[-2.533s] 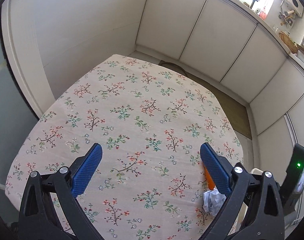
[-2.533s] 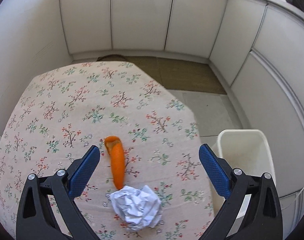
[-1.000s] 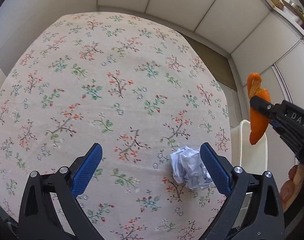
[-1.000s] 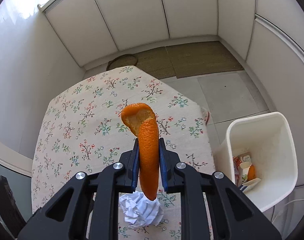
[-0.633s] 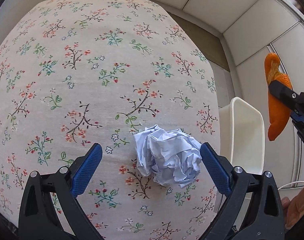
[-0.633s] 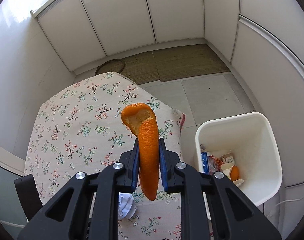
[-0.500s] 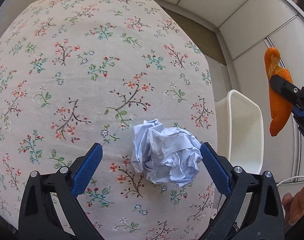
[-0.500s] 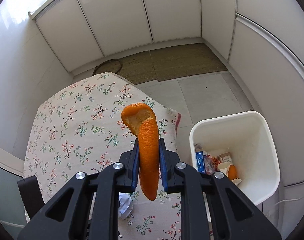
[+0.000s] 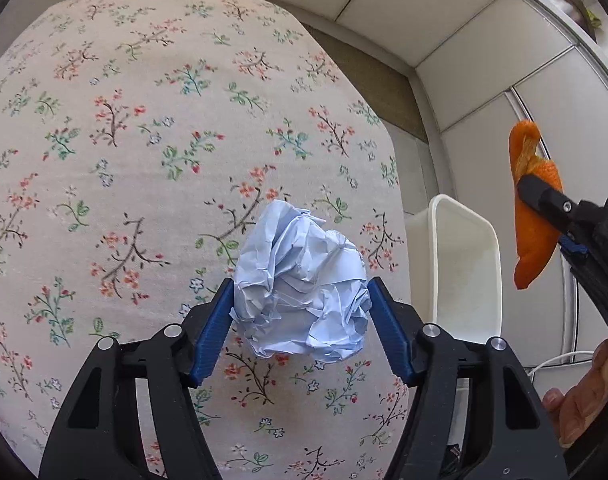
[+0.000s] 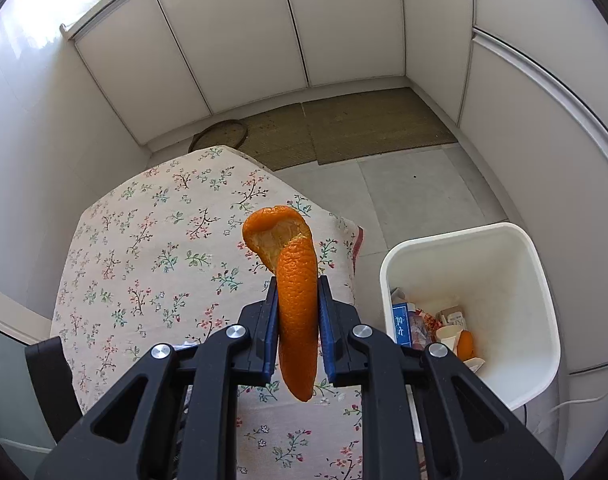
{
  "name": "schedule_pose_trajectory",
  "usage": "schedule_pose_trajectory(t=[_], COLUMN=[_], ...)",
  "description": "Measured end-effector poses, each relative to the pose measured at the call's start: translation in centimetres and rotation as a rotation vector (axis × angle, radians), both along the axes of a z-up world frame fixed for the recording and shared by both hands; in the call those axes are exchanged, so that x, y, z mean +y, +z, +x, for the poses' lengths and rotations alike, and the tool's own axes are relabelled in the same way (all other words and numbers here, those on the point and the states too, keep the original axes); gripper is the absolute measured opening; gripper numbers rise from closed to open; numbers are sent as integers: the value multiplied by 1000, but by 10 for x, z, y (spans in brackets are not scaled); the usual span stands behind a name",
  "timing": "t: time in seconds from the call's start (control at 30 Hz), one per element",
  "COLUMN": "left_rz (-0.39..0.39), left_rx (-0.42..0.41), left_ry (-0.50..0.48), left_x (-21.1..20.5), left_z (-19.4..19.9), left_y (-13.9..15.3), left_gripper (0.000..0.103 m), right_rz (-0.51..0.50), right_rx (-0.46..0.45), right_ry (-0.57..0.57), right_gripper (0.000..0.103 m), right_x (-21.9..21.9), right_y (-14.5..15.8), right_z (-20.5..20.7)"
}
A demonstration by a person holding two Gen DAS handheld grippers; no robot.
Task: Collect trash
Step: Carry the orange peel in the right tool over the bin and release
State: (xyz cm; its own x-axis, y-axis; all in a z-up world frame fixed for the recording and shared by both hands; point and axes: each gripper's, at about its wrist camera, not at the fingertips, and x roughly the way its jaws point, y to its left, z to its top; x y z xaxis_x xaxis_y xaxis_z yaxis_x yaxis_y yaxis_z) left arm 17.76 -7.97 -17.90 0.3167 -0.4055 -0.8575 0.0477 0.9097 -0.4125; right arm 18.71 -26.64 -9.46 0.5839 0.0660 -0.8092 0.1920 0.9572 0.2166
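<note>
1. On the floral tablecloth (image 9: 144,128), left gripper (image 9: 300,320) half-closed, pads touching crumpled pale-blue paper ball (image 9: 300,284); may squirt out.
2. Right gripper (image 10: 298,320) clamps curled orange peel (image 10: 296,300), not yet over white plastic bin (image 10: 515,236); early release misses.

Almost no readable text in either view. Only candidate was a blue carton (image 10: 399,322) inside the white bin (image 10: 463,236): it carried white vertical markings, too small and blurred to make out. Other packaging scraps (image 10: 449,316) beside it showed print specks, also illegible. No lettering could be read on either gripper body or on the cabinets.
</note>
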Motion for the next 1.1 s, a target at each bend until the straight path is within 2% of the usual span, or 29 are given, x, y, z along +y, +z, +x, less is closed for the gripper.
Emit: schedule_pose_trajectory(t=[0.23, 0.37, 0.47, 0.77, 0.87, 0.93, 1.03, 1.07, 1.1], left_rz=[49, 81, 81, 69, 73, 78, 75, 75, 75], left_rx=[-137, -249, -297, -355, -372, -380, -387, -393, -401], left_ry=[84, 110, 118, 91, 65, 46, 15, 3, -12], left_x=[28, 32, 28, 5, -10, -20, -40, -46, -53], left_z=[7, 5, 6, -1, -7, -10, -13, -15, -16], left_y=[39, 70, 85, 99, 102, 102, 103, 104, 105], left_gripper=[63, 64, 64, 64, 64, 64, 65, 65, 65], right_rz=[-14, -42, -55, -131, -186, -176, -159, -159, -160], right_rx=[-40, -73, -92, -151, -151, -128, -100, -94, -86], right_ry=[15, 9, -2, -106, -184, -221, -263, -276, -290], right_gripper=[18, 18, 18, 18, 18, 18, 25, 47, 59], right_x=[8, 7, 5, -29, -53, -73, -96, -104, -110], right_y=[9, 16, 21, 31, 26, 19, 11, 9, 9], right_z=[-7, -15, -19, -41, -48, -51, -56, -59, -61])
